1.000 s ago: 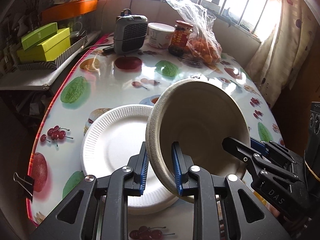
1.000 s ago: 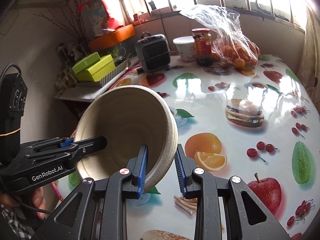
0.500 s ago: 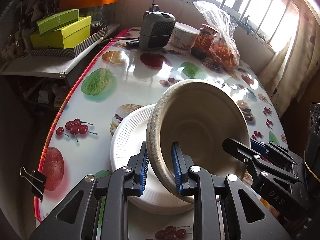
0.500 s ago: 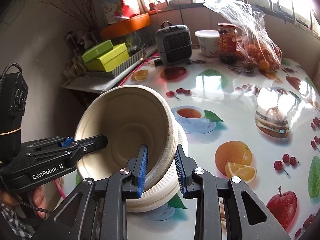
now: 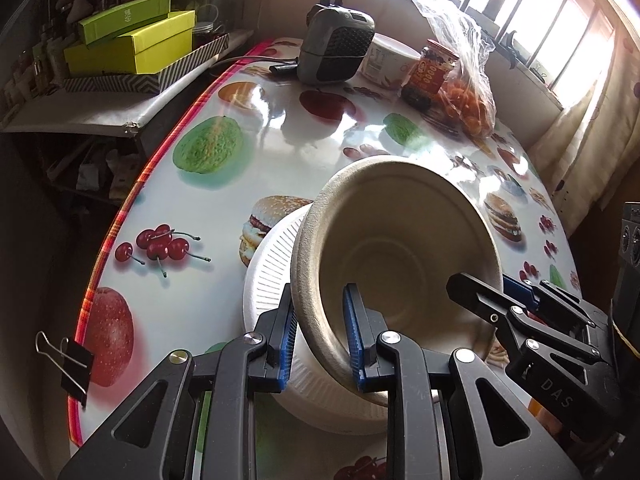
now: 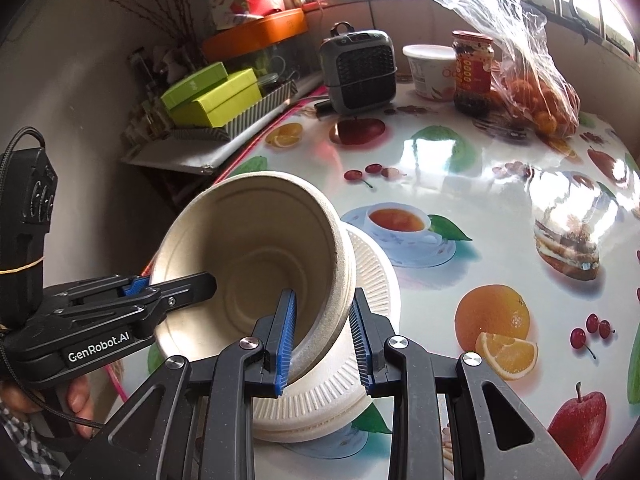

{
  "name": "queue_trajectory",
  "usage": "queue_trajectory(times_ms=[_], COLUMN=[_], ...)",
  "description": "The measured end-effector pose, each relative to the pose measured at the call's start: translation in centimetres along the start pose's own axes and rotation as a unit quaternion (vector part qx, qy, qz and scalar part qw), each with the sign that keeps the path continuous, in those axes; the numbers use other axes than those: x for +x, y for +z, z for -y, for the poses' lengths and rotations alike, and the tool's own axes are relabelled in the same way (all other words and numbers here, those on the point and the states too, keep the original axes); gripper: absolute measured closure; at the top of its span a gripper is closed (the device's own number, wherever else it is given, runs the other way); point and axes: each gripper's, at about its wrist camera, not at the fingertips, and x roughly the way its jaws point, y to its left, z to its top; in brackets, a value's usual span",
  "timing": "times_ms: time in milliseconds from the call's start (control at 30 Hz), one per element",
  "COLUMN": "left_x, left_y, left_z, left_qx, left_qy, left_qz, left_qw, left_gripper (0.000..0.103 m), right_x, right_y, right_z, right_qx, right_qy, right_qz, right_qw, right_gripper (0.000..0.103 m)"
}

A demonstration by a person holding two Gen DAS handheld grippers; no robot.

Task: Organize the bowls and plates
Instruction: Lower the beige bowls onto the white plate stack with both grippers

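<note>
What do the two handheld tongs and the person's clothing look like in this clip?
Both tongs are black skeletal frames with silver rivets and blue ribbed pads. The left tongs read "GenRobot.AI" in white, with a black cable and a rubber band round the body. The right tongs read "DAS". A checked sleeve shows at the left hand.

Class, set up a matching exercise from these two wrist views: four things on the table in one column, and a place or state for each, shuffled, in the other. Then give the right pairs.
Column one:
1. Beige moulded-fibre bowl
2. White ribbed paper plates
3. Grey portable heater
4. Black binder clip

Column two:
A. Clamped on the table's near edge
B. Stacked flat under the bowl
C. Tilted, rim gripped by both claws
D. Upright at the far side, beside a white tub

Pairs: 1-C, 2-B, 3-D, 4-A
</note>
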Motion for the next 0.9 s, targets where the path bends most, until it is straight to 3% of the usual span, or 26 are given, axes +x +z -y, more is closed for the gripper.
queue_trajectory(times_ms=[767,900], left_x=[0.89,0.85], left_y=[0.08,-0.04], left_z=[-0.57,-0.4], left_qx=[-0.007,-0.005], left_qy=[-0.011,-0.013], left_qz=[-0.013,-0.011], left_qw=[0.9998,0.9998], left_gripper=[0.079,0.078], right_x=[0.54,0.53], right_y=[0.08,0.06], right_z=[0.08,0.07], right_qx=[0.008,0.008], right_qy=[-0.007,-0.007], right_qz=[-0.005,-0.005], right_qw=[1.0,1.0], right_gripper=[0.076,0.07])
